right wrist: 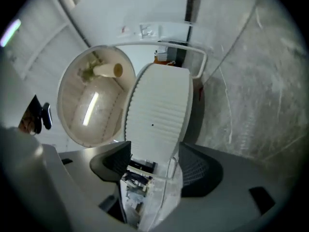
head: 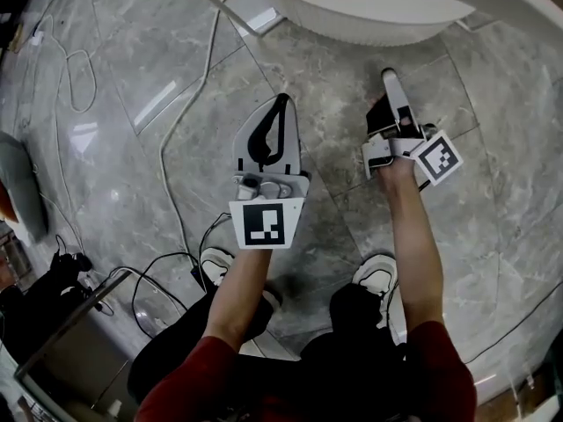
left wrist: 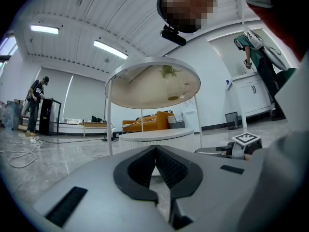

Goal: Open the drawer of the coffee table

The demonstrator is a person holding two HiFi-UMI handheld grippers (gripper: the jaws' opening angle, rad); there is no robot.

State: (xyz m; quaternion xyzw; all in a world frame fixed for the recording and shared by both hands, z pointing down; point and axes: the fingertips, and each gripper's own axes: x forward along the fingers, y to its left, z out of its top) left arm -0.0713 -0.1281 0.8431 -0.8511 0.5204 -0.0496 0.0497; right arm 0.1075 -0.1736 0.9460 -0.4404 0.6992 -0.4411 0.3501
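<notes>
Left gripper (left wrist: pixel 155 151): held level, jaws pressed together, nothing between | Right gripper (right wrist: pixel 155 166): rolled onto its side, jaws spread, nothing gripped | Coffee table (right wrist: pixel 157 105): white, ribbed, seen just ahead of both grippers, framed between the right jaws, untouched | Drawer: not made out on the ribbed side

The coffee table (head: pixel 352 11) stands just ahead of the left gripper (head: pixel 280 104) and the right gripper (head: pixel 389 86). Cables (head: pixel 162 158) lie on the floor (head: pixel 501 236) to their left.
</notes>
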